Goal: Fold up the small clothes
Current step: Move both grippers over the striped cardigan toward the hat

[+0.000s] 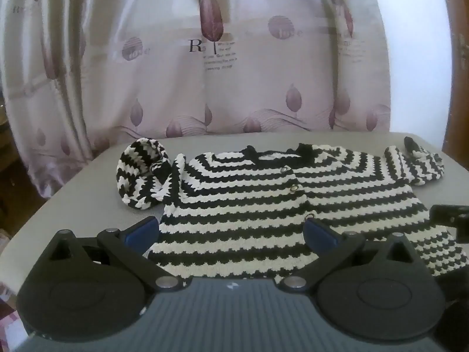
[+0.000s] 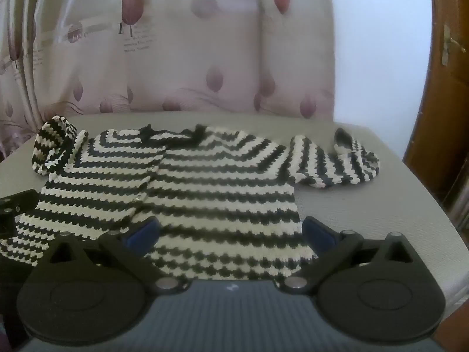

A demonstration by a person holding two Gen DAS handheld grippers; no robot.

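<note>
A: Any writing showing?
B: A large "R" on the curtain; smaller print is blurring.
A: Hand-held grippers?
B: Left hand-held gripper and right hand-held gripper are gaping wide, gripping nothing, over the striped cardigan lying flat mid-counter.

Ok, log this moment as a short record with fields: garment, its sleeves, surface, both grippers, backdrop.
garment: black-and-white striped knit cardigan, spread flat, buttoned front up, collar away from the cameras
sleeves: left sleeve bunched up; right sleeve lying out to the side
surface: grey table
left gripper: open, over the hem's left part, holding nothing
right gripper: open, over the hem's right part, holding nothing
backdrop: pink leaf-print curtain
</note>
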